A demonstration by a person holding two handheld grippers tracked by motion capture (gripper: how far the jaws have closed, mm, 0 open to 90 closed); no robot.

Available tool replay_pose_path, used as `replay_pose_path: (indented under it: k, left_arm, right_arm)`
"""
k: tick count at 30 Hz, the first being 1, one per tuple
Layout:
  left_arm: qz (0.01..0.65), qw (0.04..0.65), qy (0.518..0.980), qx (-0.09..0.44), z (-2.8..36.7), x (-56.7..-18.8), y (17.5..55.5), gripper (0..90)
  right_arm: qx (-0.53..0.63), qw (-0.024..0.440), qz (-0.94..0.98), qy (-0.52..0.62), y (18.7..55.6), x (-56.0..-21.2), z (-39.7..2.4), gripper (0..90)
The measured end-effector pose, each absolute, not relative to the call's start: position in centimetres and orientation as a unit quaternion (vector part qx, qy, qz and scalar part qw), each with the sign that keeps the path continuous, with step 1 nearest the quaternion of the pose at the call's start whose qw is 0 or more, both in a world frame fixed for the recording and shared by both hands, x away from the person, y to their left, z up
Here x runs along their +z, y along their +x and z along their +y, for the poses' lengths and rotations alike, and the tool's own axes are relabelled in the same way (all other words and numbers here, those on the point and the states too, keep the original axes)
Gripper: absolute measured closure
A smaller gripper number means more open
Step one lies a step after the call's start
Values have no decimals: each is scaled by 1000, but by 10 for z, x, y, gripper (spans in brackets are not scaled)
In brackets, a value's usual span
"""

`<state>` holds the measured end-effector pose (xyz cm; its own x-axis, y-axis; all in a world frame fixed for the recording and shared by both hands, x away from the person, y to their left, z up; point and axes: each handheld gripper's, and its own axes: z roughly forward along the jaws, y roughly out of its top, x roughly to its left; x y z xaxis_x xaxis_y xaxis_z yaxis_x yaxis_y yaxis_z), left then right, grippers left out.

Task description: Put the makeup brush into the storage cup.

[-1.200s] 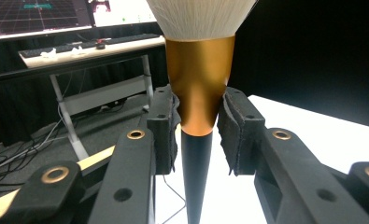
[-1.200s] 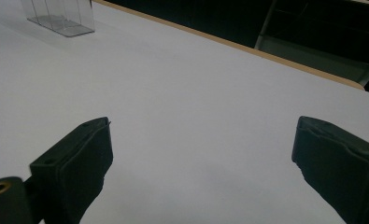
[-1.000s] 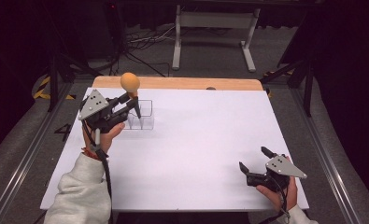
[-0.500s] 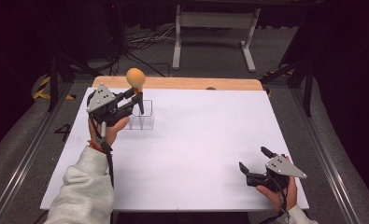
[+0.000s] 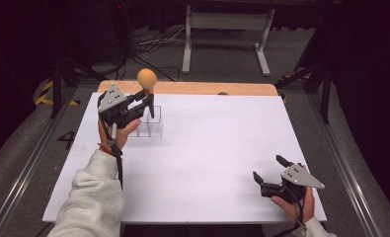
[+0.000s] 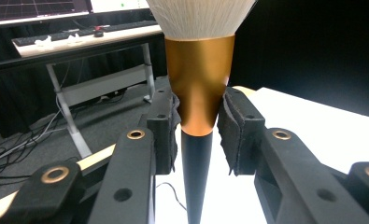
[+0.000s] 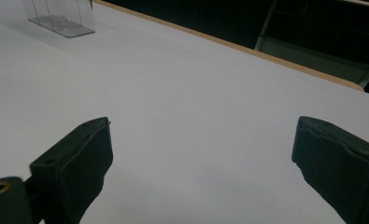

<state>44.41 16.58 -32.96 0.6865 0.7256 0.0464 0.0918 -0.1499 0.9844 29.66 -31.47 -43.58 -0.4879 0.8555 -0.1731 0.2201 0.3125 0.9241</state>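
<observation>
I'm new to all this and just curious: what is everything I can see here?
Makeup brush: one, pale bristles, gold ferrule, black handle; upright over the clear box.
Clear box: one, see-through, far left of table.
Table: one, white top, wooden far edge.
Metal stand: one, grey, on the floor beyond the table.
Left claw: one, black, shut on the brush.
Right claw: one, black, open, near right corner.

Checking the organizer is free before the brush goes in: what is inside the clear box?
The clear box looks empty where its compartments show. The left gripper, shut on the makeup brush, hangs over its left part and hides some of it.
</observation>
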Motion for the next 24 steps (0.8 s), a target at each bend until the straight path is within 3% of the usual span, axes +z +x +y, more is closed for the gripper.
replay_pose_path:
  k: [24]
  left_arm:
    - [304, 571, 711, 275, 159, -330, 468, 680]
  right_arm:
    - [458, 346, 730, 371, 298, -437, -316, 59]
